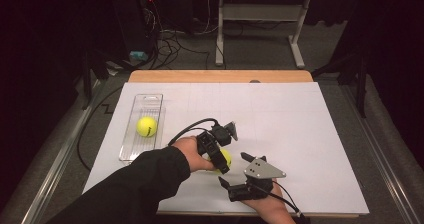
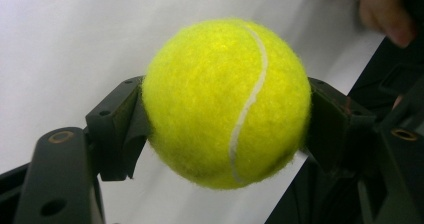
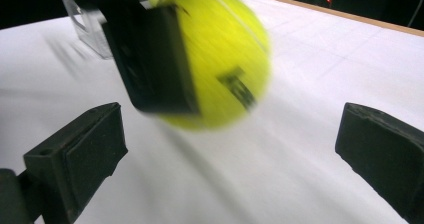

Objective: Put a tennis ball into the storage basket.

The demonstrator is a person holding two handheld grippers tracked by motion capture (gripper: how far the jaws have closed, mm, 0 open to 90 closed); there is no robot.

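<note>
A yellow tennis ball (image 2: 227, 101) sits squeezed between the two black pads (image 2: 120, 129) of my left gripper (image 1: 220, 156), just above the white sheet near the table's front middle. The same ball (image 1: 226, 157) peeks out beside that gripper in the high view. In the right gripper view the ball (image 3: 220, 59) hangs close ahead, with one jaw of the left gripper covering its left side. My right gripper (image 1: 235, 170) is just to the front right of the ball, and its pads (image 3: 85, 154) stand wide apart with nothing between them.
A second tennis ball (image 1: 146, 126) lies in a clear plastic tray (image 1: 150, 100) at the left of the white sheet (image 1: 280, 114). The wooden table edge (image 1: 220, 76) runs along the back. Cables and desk legs stand on the floor beyond.
</note>
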